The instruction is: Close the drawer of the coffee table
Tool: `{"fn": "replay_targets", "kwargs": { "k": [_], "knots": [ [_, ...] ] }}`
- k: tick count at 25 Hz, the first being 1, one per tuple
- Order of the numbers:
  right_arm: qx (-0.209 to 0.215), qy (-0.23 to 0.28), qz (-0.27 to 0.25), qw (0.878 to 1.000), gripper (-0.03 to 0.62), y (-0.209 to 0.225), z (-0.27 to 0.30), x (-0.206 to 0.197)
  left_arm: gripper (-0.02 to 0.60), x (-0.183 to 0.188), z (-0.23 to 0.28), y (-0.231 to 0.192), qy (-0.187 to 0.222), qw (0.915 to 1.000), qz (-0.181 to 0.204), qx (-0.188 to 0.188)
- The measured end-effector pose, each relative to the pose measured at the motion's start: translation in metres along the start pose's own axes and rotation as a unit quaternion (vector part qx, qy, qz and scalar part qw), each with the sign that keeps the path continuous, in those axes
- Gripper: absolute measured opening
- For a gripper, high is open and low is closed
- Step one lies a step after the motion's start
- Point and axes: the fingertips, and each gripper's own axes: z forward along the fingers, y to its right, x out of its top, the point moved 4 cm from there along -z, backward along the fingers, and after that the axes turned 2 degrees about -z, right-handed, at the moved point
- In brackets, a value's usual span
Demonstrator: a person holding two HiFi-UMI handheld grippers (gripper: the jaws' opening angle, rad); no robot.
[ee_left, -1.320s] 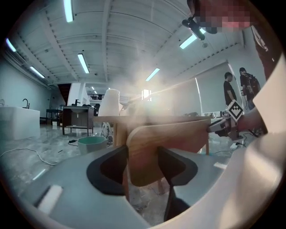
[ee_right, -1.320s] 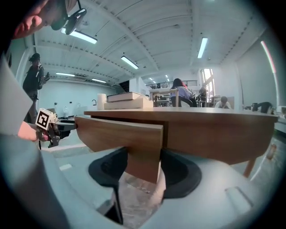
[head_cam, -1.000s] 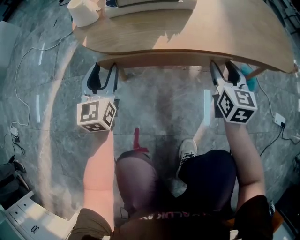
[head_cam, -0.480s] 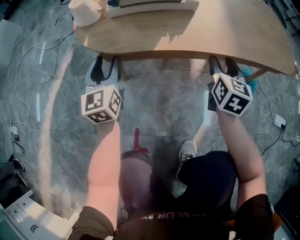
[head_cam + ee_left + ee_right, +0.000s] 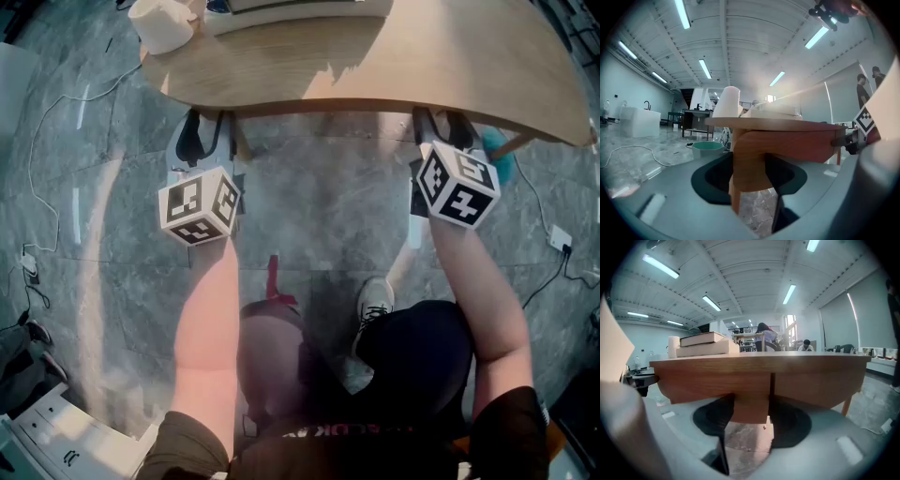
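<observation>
With your left gripper and right gripper both spread wide, astride the wood without pinching it, and the drawer front right at their tips, seemingly almost home under the coffee table top above them, push both straight ahead evenly so it cannot skew.

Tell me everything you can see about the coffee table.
The coffee table has a rounded, pale wood top over a deeper reddish-brown front band split by a vertical seam, on slim wooden legs. It stands level on a grey marbled floor. A white roll and stacked books sit at its far side. The left hand-held gripper and right hand-held gripper, jaws apart, reach under its near edge at the front band; whether they touch it is unclear.
</observation>
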Motion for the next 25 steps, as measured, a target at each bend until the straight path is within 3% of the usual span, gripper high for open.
{"fn": "replay_targets", "kwargs": {
  "k": [5, 7, 8, 9, 10, 16, 20, 25],
  "knots": [
    [0.011, -0.019, -0.017, 1.0, 0.224, 0.001, -0.002, -0.001, 0.207, 0.005, -0.008, 0.0, -0.025, 0.9997, 0.001, -0.004],
    [0.015, -0.036, -0.015, 0.999, 0.184, 0.001, -0.009, -0.003, 0.13, 0.013, -0.017, 0.003, -0.037, 0.9992, 0.01, -0.012],
    [0.02, -0.047, -0.011, 0.999, 0.141, 0.0, -0.014, -0.004, 0.084, 0.018, -0.024, 0.006, -0.047, 0.9986, 0.017, -0.018],
    [0.026, -0.058, -0.006, 0.998, 0.037, -0.003, -0.019, -0.003, 0.009, 0.023, -0.031, 0.01, -0.059, 0.9976, 0.024, -0.026],
    [0.036, -0.069, -0.002, 0.997, 0.004, -0.007, -0.026, -0.001, 0.005, 0.027, -0.04, 0.015, -0.074, 0.9962, 0.03, -0.034],
    [0.111, -0.14, -0.004, 0.984, 0.002, -0.04, -0.098, 0.044, 0.005, 0.089, -0.114, 0.043, -0.161, 0.9853, 0.039, -0.041],
    [0.141, -0.174, -0.006, 0.975, 0.002, -0.05, -0.164, 0.097, 0.005, 0.157, -0.169, 0.069, -0.193, 0.9799, 0.027, -0.044],
    [0.163, -0.176, -0.019, 0.971, 0.002, -0.052, -0.233, 0.171, 0.005, 0.236, -0.223, 0.105, -0.214, 0.9748, -0.007, -0.061]
  ]
}}
